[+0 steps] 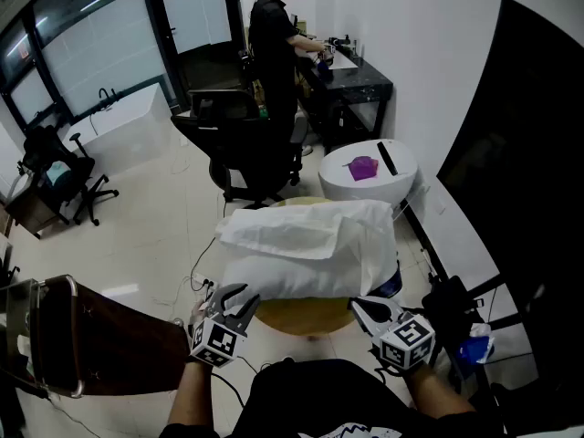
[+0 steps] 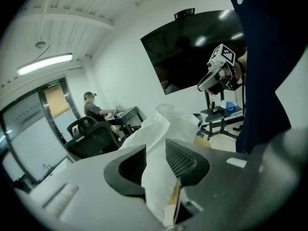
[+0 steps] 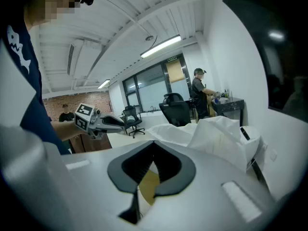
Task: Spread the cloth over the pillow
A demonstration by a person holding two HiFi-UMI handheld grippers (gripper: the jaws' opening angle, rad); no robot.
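Observation:
A white pillow (image 1: 301,279) lies on a small round wooden table (image 1: 306,318), with a crumpled white cloth (image 1: 310,231) lying over its top and far side. My left gripper (image 1: 230,301) is at the pillow's near left corner. In the left gripper view its jaws (image 2: 155,160) are closed on thick white fabric (image 2: 156,186) that fills the gap between the pads. My right gripper (image 1: 367,308) sits by the near right corner, under the pillow's edge. Its jaws (image 3: 153,163) are shut and hold nothing; only the yellow tabletop (image 3: 149,186) shows behind them.
A black office chair (image 1: 242,144) stands beyond the table, and a person (image 1: 274,35) works at a black desk (image 1: 360,80). A white round stool (image 1: 370,176) holds something purple. A big dark screen (image 1: 520,162) fills the right, a brown cabinet (image 1: 100,340) the near left.

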